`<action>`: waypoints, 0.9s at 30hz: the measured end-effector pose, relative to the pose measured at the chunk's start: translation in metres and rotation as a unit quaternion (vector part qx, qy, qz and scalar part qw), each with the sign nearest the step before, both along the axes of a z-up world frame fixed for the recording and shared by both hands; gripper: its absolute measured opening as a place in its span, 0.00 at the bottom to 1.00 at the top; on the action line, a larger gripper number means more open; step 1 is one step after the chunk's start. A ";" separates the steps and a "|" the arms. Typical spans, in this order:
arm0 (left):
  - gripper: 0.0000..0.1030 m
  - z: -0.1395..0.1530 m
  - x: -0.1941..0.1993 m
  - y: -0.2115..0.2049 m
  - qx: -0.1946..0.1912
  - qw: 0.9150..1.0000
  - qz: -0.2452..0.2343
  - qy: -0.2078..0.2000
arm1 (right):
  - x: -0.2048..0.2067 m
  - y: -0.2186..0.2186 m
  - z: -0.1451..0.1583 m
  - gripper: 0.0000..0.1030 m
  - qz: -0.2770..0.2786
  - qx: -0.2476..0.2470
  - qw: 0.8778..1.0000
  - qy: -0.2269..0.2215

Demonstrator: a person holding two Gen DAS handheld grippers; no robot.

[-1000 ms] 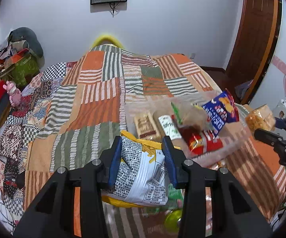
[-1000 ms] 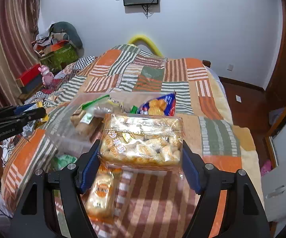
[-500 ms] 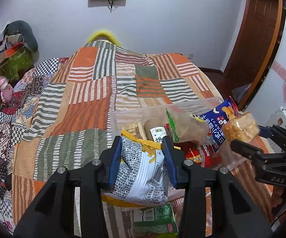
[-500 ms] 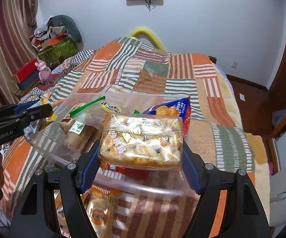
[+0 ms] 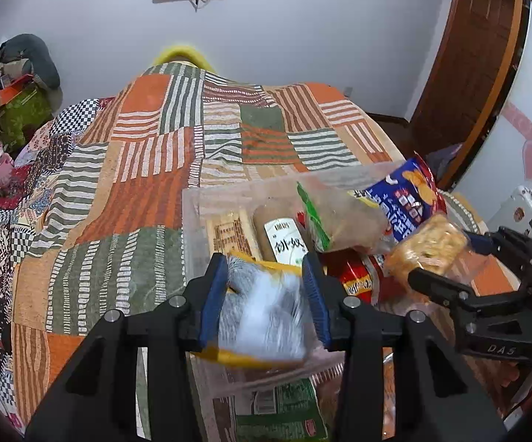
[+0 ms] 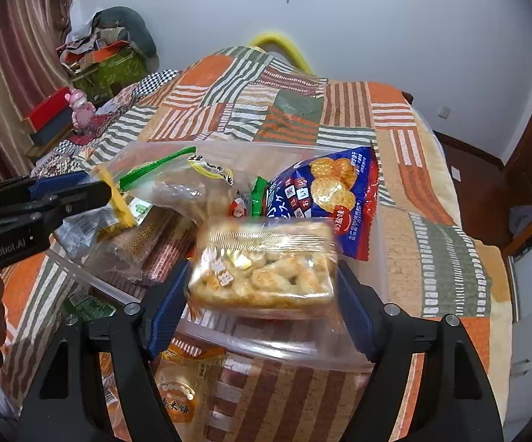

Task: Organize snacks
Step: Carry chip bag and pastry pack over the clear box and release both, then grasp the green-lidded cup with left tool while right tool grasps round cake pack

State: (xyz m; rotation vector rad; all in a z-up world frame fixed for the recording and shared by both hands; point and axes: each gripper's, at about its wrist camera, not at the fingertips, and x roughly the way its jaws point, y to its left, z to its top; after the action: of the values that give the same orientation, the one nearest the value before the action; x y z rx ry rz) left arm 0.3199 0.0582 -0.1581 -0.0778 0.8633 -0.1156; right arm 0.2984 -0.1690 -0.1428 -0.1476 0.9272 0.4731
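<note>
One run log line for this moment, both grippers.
left gripper: jaws just opening, white-yellow bag loose; right gripper: jaws just opening, biscuit pack loose; below: clear bin

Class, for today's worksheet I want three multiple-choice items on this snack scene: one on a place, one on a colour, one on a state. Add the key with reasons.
1. Where is the blue cracker bag? A on the floor; B in the clear bin; C on the bare quilt.
2. What colour is the seal strip of the zip bag? A green; B red; C black.
3. The clear bin is: A lidded; B upside down; C open on top.
Key: B, it leans inside the bin's far wall; A, a green band runs along the bag's mouth; C, snacks stick out above its rim with no lid on.
</note>
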 end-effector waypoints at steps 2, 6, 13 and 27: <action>0.45 -0.001 -0.002 -0.002 0.006 1.000 -0.001 0.003 | 0.000 -0.001 0.001 0.72 0.000 0.001 1.000 0.001; 0.51 0.001 -0.008 -0.001 0.010 1.000 0.002 0.002 | -0.004 -0.004 0.005 0.72 0.003 0.000 1.000 -0.002; 0.64 0.019 -0.034 0.004 0.013 1.000 0.007 -0.020 | -0.021 -0.015 0.018 0.75 0.008 -0.006 1.000 -0.025; 0.69 -0.006 -0.087 0.012 -0.004 1.000 0.006 0.023 | -0.061 -0.024 0.003 0.76 0.010 0.014 1.000 0.012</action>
State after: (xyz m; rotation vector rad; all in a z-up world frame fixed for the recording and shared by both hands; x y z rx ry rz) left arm 0.2324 0.0703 -0.1643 -0.0933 0.9091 -0.1057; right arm 0.2370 -0.1930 -0.1393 -0.1255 0.9437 0.5065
